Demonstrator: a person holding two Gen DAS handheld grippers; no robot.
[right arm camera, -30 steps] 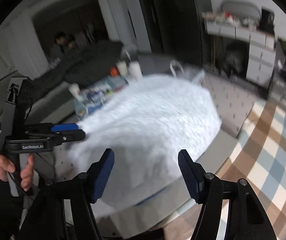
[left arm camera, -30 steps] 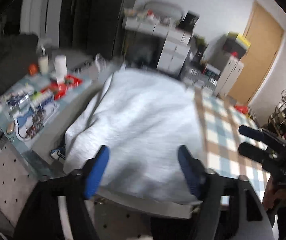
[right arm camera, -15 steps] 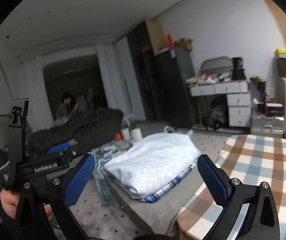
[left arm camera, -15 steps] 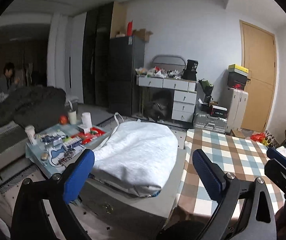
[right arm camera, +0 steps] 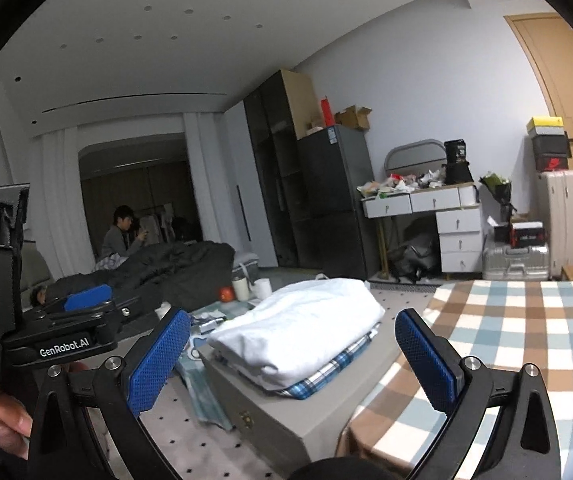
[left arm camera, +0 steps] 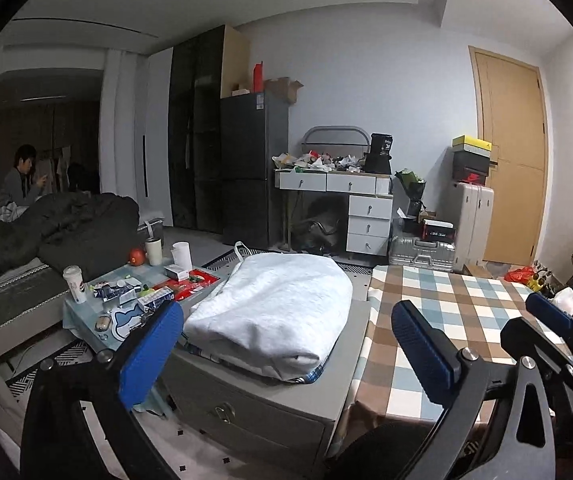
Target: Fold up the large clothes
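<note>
On grey chest (left arm camera: 270,396): folded white garment (left arm camera: 274,312). Left gripper (left arm camera: 286,344), right gripper (right arm camera: 292,354) both spread wide, empty.

A lived-in home — fridge (left arm camera: 254,168), drawer desk (left arm camera: 350,204), suitcases (left arm camera: 472,220)

Soft, matt white cloth is seen in the folded garment (left arm camera: 274,312), which is laid on a blue-and-white checked fabric (right arm camera: 326,372). A smooth, matt grey surface and small metal handles are shown by the low chest (left arm camera: 246,408) beneath. The table (left arm camera: 446,304) is covered by a woven checked cloth in brown, blue and white. Rough, dimpled blue pads (right arm camera: 158,360) are carried on the matt black plastic frames of the right gripper (right arm camera: 292,360) and the left gripper (left arm camera: 286,348), with shiny metal screws. A glossy dark finish is shown by the fridge (left arm camera: 252,168), and smooth pale wood by the door (left arm camera: 514,172).
</note>
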